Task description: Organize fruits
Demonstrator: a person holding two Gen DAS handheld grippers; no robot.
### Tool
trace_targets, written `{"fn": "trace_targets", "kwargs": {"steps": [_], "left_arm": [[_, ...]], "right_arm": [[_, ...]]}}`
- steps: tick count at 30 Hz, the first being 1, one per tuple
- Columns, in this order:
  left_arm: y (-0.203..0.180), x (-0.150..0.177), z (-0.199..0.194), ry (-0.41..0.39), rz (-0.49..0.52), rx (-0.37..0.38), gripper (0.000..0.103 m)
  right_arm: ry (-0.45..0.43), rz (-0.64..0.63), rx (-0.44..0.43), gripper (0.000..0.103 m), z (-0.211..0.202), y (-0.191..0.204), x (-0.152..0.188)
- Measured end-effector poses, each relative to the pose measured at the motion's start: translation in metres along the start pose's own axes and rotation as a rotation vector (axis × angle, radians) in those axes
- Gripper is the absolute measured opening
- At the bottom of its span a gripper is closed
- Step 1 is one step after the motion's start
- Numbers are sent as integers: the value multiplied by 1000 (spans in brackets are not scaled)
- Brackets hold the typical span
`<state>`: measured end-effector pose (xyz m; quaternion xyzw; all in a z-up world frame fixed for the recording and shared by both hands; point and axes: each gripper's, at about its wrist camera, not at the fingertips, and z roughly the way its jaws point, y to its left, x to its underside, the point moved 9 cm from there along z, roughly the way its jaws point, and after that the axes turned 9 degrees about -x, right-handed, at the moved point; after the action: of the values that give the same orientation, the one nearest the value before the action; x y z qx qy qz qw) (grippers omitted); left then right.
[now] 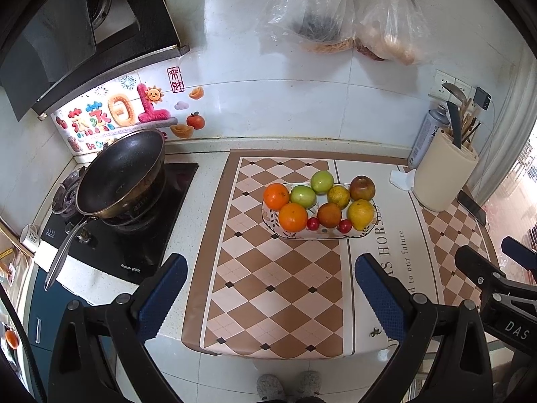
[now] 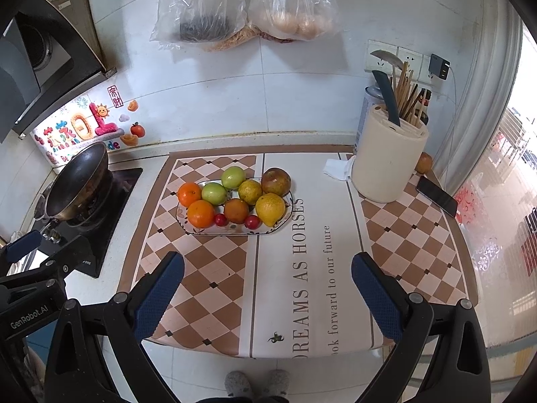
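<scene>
Both grippers hang above the near edge of the counter, well short of the fruit. The left gripper [image 1: 270, 288] has its jaws spread wide with nothing between them, and the right gripper [image 2: 268, 285] is the same, wide apart and empty. The fruit sits on a patterned plate [image 2: 198, 230] lying on the checkered mat [image 2: 201, 285] toward the middle of the counter. On the plate's left side are two oranges [image 2: 200, 213], one behind the other; two green apples [image 2: 214, 193] lie in the far row beside them. A dark orange [image 2: 236, 210] rests in the near row, with a small red fruit [image 2: 220, 219] just beside it on each side. A yellow-green citrus [image 2: 250, 191] sits in the middle, a large yellow one [image 2: 270, 209] at the near right, and a reddish-brown apple [image 2: 276, 181] at the far right. A wok [image 2: 78, 181] stands on the stove to the left. A cream utensil holder [image 2: 389, 164] stands to the right, with a phone [image 2: 436, 195] beyond it.
</scene>
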<state>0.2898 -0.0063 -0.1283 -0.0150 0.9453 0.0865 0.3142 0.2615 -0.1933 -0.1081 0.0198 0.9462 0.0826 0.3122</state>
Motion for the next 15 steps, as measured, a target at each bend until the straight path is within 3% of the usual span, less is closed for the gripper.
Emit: {"fn": "trace_targets", "kwargs": {"steps": [15], "left_arm": [[-3, 4, -6, -6, 1, 2, 103]], "right_arm": [[0, 9, -12, 102, -8, -6, 7]]}}
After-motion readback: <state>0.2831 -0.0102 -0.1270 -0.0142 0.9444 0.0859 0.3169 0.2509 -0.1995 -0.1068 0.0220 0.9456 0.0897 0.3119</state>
